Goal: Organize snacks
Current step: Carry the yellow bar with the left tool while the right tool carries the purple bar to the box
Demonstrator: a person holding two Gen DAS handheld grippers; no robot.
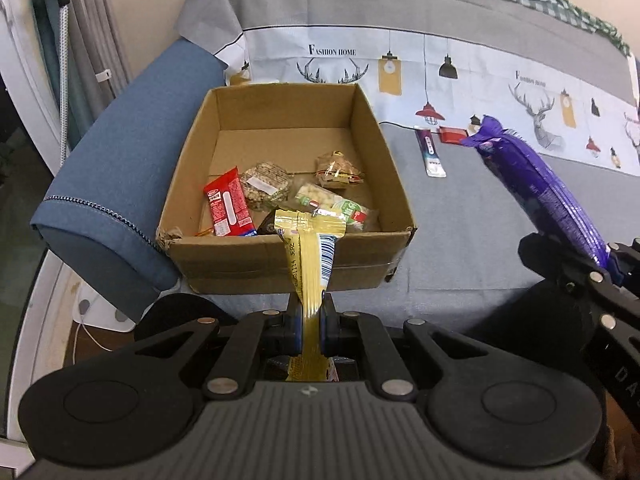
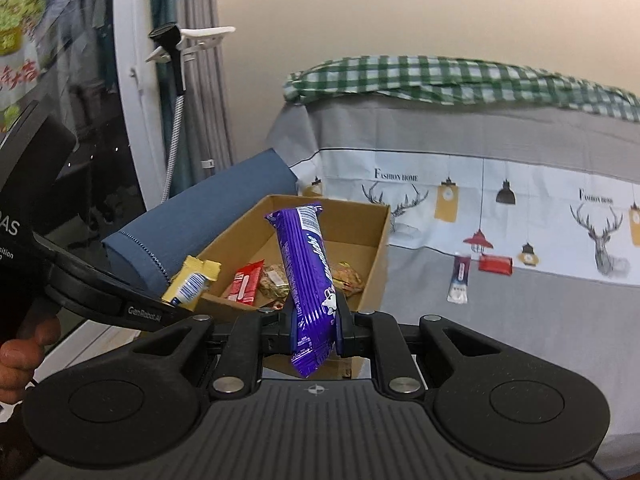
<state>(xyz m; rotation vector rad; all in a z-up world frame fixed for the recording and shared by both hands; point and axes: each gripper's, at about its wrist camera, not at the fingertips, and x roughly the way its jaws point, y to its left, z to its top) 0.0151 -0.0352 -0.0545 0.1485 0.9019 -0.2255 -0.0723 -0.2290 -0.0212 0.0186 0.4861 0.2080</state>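
Cardboard box [image 1: 280,240] sits open on the grey cover [image 1: 460,240] of what looks like a sofa or bed, close against a blue cushion [image 1: 120,184] on its left side. Inside the box, toward the near wall: a red wrapper [image 1: 228,204], a clear pack of grain cake [image 1: 266,184], a clear bag of pale nuts with a green label [image 1: 332,204], and a small clear packet with brown contents [image 1: 338,170]. Far half of the box floor is bare.

Left gripper [image 1: 310,320]: jaws closed tight on a yellow snack packet [image 1: 308,248], pinched near its lower end. The packet stands up from the jaws, and its top edge, in the left wrist view, overlaps the near wall of the box.

Right gripper [image 2: 316,328]: jaws closed on a purple snack bar [image 2: 306,264], gripped low on its length, the bar rising upright with a slight lean. In the right wrist view it stands in front of the box opening; from the left wrist view it is to the right of the box, over the grey cover.

Two items lie on the cover to the right of the box, near the printed deer-and-lamp band: a narrow white and purple sachet [image 1: 430,152] and a small red packet [image 1: 454,135], close together. Green checked cloth [image 2: 460,80] lies along the top behind. Fingers of a hand [image 2: 20,352] show at the left edge of the right wrist view.
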